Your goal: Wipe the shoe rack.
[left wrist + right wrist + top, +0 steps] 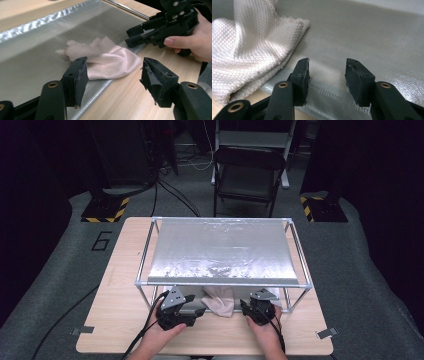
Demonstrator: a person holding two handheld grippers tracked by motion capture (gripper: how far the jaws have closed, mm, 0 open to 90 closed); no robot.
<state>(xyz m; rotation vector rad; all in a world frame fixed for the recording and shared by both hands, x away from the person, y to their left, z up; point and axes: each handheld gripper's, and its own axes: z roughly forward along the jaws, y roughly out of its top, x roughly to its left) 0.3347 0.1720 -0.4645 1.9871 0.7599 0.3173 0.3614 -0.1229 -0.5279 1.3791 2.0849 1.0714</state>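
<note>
Counter (115, 320): light wood, with bare strips at the left, right and near edges; both hands work along the near edge.
Frame (145, 251): thin metal rods that carry a silvery sheet (220, 249) as a roof over most of the counter; the room under it is low and opens toward the near side.
Mat (30, 62): grey woven sheet lying on the counter below the roof; its near edge runs just ahead of both grippers.
Cloth (110, 62): pale pink, with a fine diamond weave and a scalloped hem, crumpled in loose folds; it lies on the near edge of the mat, its corner hanging over onto the wood, between the two grippers.
Left gripper (112, 77): jaws apart, nothing pinched; the cloth lies just beyond the tips, not touched.
Right gripper (326, 72): jaws apart over the mat's stitched edge, nothing between them; the cloth sits just to its left, apart from the pads.
Floor (60, 270): grey, with a folding chair (248, 175) beyond the far edge.
</note>
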